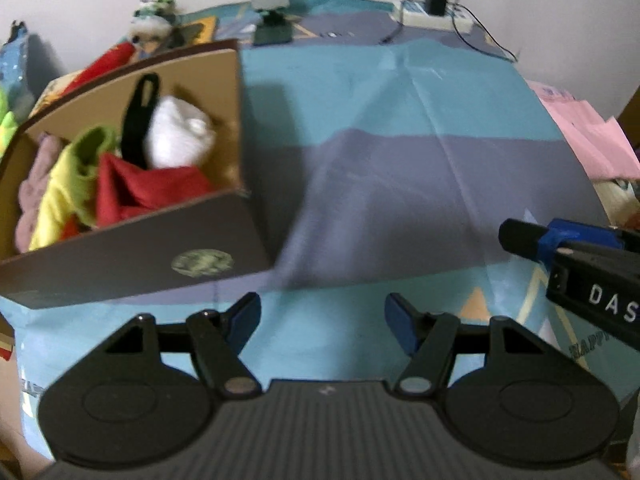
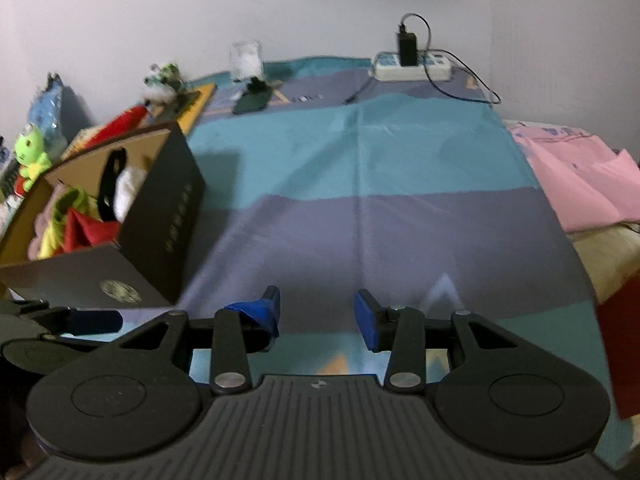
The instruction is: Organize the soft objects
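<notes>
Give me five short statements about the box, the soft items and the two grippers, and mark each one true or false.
1. The left gripper holds a red cloth. False: its jaws are open with nothing between them.
2. A white soft item lies inside the cardboard box. True.
3. The box stands to the right of both grippers. False: it stands to their left in both views.
4. The right gripper is open and holds nothing. True.
5. The red cloth lies spread on the blue and purple bed cover. False: it sits in the box, beside a yellow-green item.
</notes>
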Available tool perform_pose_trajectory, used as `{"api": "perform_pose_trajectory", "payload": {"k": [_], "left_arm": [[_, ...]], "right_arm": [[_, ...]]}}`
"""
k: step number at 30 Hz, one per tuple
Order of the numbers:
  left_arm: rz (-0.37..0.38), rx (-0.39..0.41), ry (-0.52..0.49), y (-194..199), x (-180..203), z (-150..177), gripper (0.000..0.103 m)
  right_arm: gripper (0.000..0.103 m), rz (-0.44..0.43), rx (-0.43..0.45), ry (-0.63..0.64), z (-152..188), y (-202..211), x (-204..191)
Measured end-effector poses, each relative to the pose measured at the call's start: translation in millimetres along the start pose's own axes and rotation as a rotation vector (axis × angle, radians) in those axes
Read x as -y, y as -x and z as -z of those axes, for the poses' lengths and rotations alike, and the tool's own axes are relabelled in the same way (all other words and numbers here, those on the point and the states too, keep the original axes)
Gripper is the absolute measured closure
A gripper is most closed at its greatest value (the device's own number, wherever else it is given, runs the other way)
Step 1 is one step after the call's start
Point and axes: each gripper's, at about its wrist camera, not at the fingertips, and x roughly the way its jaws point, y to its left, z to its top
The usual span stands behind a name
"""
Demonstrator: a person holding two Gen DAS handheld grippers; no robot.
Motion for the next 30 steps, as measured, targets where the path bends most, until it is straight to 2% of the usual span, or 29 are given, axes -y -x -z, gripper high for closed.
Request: {"api": "perform_pose_trajectory", "payload": {"k": [7, 15, 21, 30], "left_arm": [[-0.004, -0.033, -0.008, -10.3, 10.7, 0.6, 0.035], [-0.044, -0.045, 0.042, -11.9, -7.8, 7.7, 0.035], [-0.075, -0.037, 0.084, 1.9, -39.0, 15.1, 0.035], [-0.142, 0.046, 0.133, 44.1, -105.2, 7.9, 0.035]], "right_arm": [[0.077, 0.030, -0.052, 0.011, 6.5, -6.5, 15.0], [0.077, 0.008, -0.112, 0.069, 11.4, -18.8, 1.8], [0.077, -0.029, -0.165, 0.130, 9.5, -27.4, -29.7], [0.076, -0.115, -0.127, 0.200, -6.3, -13.0, -96.8]]}}
